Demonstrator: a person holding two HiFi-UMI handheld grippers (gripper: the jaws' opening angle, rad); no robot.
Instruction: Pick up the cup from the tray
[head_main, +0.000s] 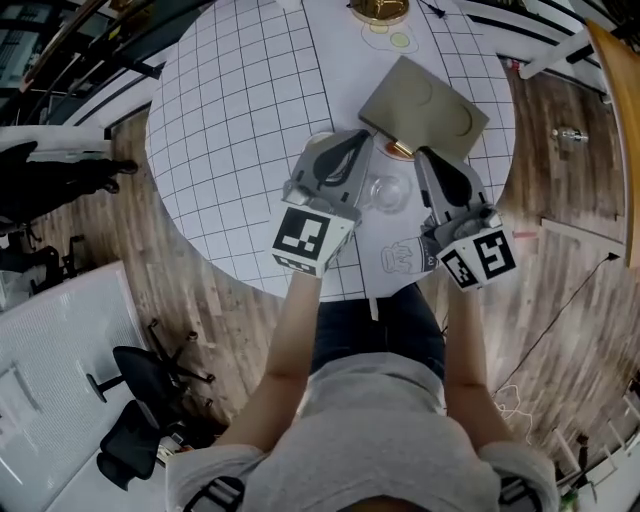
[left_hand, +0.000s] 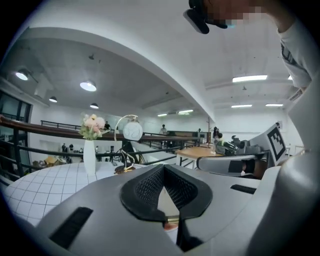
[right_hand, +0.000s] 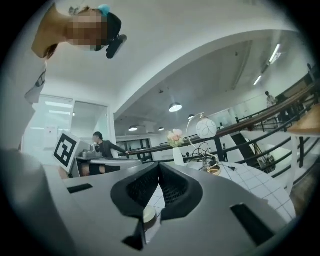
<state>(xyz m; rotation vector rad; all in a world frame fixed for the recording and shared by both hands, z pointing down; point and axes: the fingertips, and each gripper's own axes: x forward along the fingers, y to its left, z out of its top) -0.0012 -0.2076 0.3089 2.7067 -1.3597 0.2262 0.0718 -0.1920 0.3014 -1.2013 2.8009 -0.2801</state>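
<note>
A clear glass cup (head_main: 388, 190) stands on the white gridded table (head_main: 240, 120), just in front of a flat grey-green tray (head_main: 425, 105). A small gold thing (head_main: 400, 150) lies at the tray's near corner. My left gripper (head_main: 362, 137) hovers to the cup's left and my right gripper (head_main: 421, 152) to its right, both pointing out level over the table. In the left gripper view the left gripper (left_hand: 163, 166) has its pads closed tip to tip with nothing held. The right gripper (right_hand: 159, 164) looks the same in the right gripper view. Neither touches the cup.
A white vase with flowers (left_hand: 90, 150) and a globe lamp (left_hand: 132, 130) with a gold base (head_main: 380, 10) stand at the table's far side. A small line drawing (head_main: 405, 258) marks the near edge. A black office chair (head_main: 150, 390) stands on the wooden floor, left.
</note>
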